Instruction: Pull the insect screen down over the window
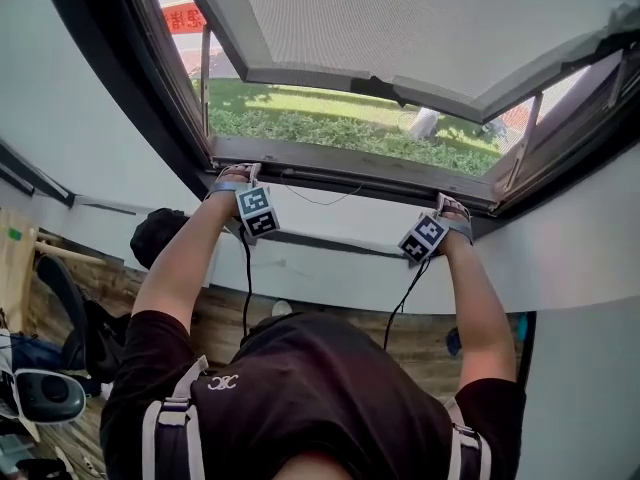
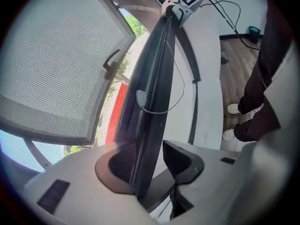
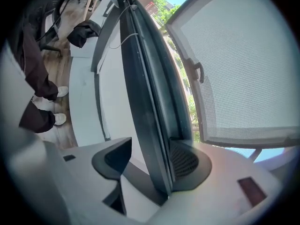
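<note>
The window (image 1: 120, 118) is a wide opening in a pale wall, with a green lawn (image 1: 340, 118) visible through it. The insect screen (image 1: 400, 18), a grey-framed mesh panel, is tilted outward and up above the opening. Its lower edge sits well clear of the dark bottom rail (image 1: 350, 168), and slim stays hold it at each side. The person leans toward the sill with both arms stretched to that rail. The left gripper (image 1: 238, 173) is at the rail's left end and the right gripper (image 1: 448, 206) is near its right end, well apart. In the left gripper view the left gripper (image 2: 147, 165) straddles the rail with its jaws spread: one pad lies against the rail and the other stands off it. The right gripper (image 3: 152, 161) straddles the rail in the same way, one pad touching and the other showing a gap. A small handle (image 3: 198, 72) sits on the screen's frame. Thin black cables (image 1: 246, 278) hang from both grippers.
</note>
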Motion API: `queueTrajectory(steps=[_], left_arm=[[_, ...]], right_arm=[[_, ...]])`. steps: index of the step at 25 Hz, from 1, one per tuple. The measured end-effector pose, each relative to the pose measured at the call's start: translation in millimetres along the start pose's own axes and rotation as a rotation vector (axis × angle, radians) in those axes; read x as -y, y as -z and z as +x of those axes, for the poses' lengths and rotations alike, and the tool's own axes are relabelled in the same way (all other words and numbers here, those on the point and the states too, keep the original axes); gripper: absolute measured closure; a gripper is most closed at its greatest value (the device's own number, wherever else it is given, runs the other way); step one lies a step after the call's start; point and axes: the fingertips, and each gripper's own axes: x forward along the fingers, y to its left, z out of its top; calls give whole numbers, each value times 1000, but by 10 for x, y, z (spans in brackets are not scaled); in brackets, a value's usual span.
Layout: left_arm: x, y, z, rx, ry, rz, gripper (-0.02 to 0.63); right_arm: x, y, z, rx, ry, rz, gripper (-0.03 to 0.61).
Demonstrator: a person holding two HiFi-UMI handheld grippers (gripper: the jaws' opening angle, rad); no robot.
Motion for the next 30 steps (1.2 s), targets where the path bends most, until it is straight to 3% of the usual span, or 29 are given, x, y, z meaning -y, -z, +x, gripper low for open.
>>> queueTrajectory(steps=[4,6,8,12,15,17,18,23,27,30], left_arm=[[-55,-15,-81,20,4,-70,433],[-132,-54,-197,66,-16,-155,456],[-218,-127,-335,142,-17,-313,484],[-456,-269,-642,318,-8,-726,567],[-739,-289,-926,429,-97,-972,601],[-903,-294,-1125,464,-157,-1078,601],[-949,-308,-1224,471,-173,-1110,601],[-1158,-395,-1842,578,-271,-1188,603],[-1136,-348,-2042,627,-321,-1207,603],[-1053,-305,-1977,623,-319,-1221,603]], right_arm=[[6,-27,-39,20,-2,29,318],[37,-81,-130,85,-2,154,324],[115,-178,-301,180,-14,370,349],[348,-429,-703,414,-54,800,467],[609,-596,-1062,593,-21,985,500],[794,-682,-1331,692,19,1054,543],[860,-716,-1461,735,33,1084,572],[999,-783,-1990,893,77,1216,574],[950,-866,-2211,956,63,1194,575],[945,-883,-2240,954,118,1165,575]])
